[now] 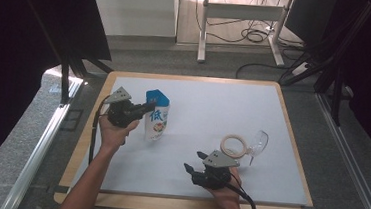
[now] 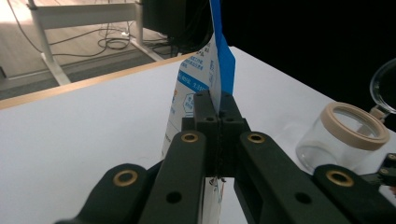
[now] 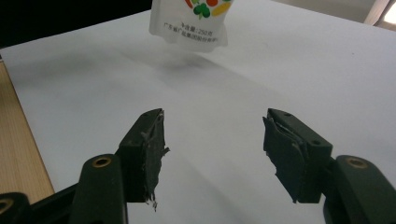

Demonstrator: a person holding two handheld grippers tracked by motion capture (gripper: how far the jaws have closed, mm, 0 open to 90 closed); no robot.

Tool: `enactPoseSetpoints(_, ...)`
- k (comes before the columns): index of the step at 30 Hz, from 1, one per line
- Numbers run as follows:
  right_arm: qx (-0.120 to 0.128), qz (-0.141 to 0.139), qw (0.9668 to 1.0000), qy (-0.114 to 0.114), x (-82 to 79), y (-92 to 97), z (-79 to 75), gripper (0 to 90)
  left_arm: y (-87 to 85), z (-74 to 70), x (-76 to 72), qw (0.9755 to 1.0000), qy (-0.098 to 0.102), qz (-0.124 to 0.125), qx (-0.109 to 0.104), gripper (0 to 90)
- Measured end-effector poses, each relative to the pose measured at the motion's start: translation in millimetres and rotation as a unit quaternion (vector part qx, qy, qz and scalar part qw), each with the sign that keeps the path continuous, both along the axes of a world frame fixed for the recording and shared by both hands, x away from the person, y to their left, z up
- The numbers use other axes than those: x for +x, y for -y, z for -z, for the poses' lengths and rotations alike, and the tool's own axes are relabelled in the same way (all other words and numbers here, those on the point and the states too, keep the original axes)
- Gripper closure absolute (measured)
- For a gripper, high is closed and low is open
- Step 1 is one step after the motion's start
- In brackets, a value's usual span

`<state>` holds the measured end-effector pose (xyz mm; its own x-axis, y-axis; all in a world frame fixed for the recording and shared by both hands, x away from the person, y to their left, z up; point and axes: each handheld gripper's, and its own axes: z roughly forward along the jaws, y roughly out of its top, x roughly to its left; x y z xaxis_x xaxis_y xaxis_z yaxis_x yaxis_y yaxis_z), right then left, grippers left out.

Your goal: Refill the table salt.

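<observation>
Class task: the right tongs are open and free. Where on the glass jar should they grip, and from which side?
Probably grip the glass jar across its clear wall just under the tan rim, coming from the near side. The wine glass lies close on its right, and the right tongs already sit in front, open.

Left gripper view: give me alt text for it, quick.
The left gripper is shut on the blue top edge of a white pouch over the white table. A glass jar with a tan rim sits at right.
</observation>
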<state>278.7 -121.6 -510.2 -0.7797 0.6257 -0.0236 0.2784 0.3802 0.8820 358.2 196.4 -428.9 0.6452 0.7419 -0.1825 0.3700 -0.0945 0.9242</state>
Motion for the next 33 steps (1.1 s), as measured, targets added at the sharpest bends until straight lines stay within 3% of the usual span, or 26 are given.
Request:
enactPoseSetpoints(10, -0.002, 0.008, 0.9999, 0.006, 11.9, -25.5, 2.8, 34.1, 16.8, -5.2, -14.8, 0.9996, 0.013, 0.024, 0.001, 90.0)
enactPoseSetpoints(17, -0.02, 0.021, 0.9996, 0.004, 27.2, -41.4, 11.0, 29.4, 27.3, -12.9, -21.4, 0.9987, 0.017, 0.048, -0.007, 90.0)
enactPoseSetpoints(25, -0.064, 0.031, 0.9972, 0.021, 40.1, -52.6, 18.9, 28.7, 36.9, -24.9, -30.9, 0.9972, 0.022, 0.071, -0.007, 90.0)
enactPoseSetpoints(31, -0.074, 0.035, 0.9963, 0.027, 45.4, -56.1, 23.1, 28.6, 43.5, -30.1, -37.5, 0.9957, 0.025, 0.089, -0.006, 90.0)
enactPoseSetpoints(33, -0.072, 0.03, 0.9962, 0.039, 41.4, -58.2, 20.8, 28.7, 45.1, -31.5, -38.4, 0.995, 0.023, 0.097, -0.009, 90.0)
